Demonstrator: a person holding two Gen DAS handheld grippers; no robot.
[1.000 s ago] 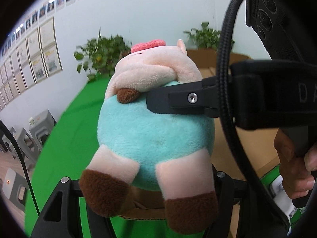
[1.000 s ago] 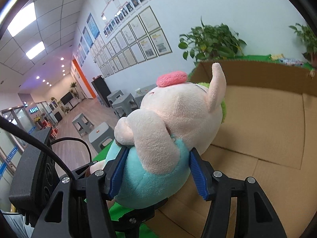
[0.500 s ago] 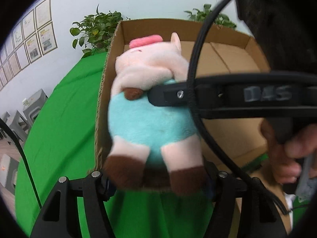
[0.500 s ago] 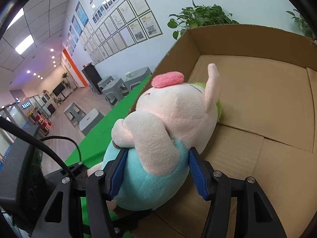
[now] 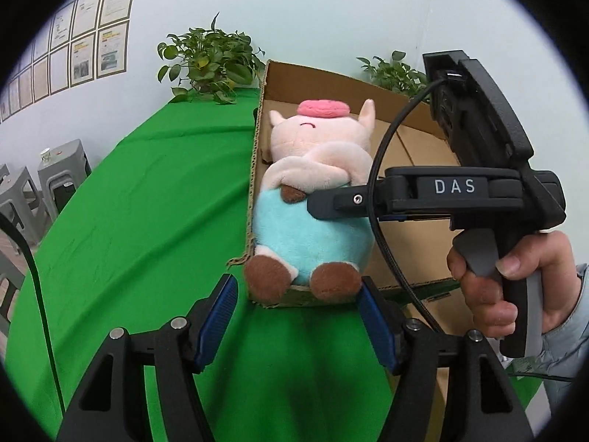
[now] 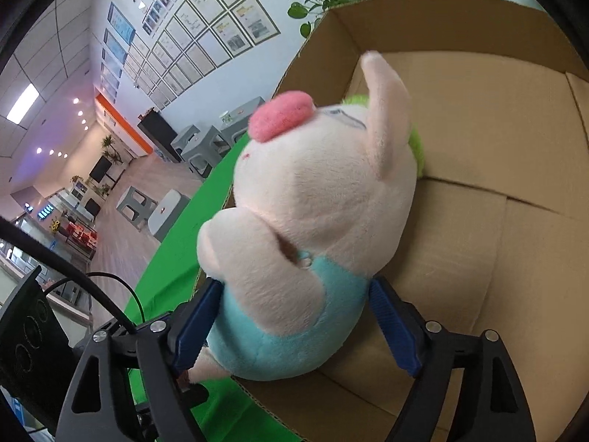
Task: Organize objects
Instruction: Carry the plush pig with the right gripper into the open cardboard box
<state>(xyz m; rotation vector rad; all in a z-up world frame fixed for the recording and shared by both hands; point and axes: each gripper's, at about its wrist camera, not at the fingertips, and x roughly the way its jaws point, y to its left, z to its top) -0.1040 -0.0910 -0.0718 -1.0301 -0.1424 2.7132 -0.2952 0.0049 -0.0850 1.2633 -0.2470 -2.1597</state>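
A plush pig [image 5: 313, 199] with a pink head, teal body and brown feet lies in the near left corner of an open cardboard box [image 5: 416, 154], its feet over the box's front edge. My left gripper [image 5: 298, 305] is open and empty, just in front of the pig's feet. My right gripper [image 6: 294, 316] is shut on the plush pig [image 6: 309, 221], its blue pads on both sides of the teal belly, over the cardboard box [image 6: 497, 147] floor. In the left wrist view the right gripper's finger [image 5: 342, 202] crosses the pig's middle.
The box stands on a table with a green cloth [image 5: 140, 221]. Potted plants [image 5: 210, 62] stand behind the box by the wall. Grey stools [image 5: 62, 162] stand on the floor to the left. A hand [image 5: 504, 283] holds the right gripper's handle.
The pig has come down from the air into the box's near left corner in the right gripper. My left gripper has drawn back from the pig's feet, which were between its fingers.
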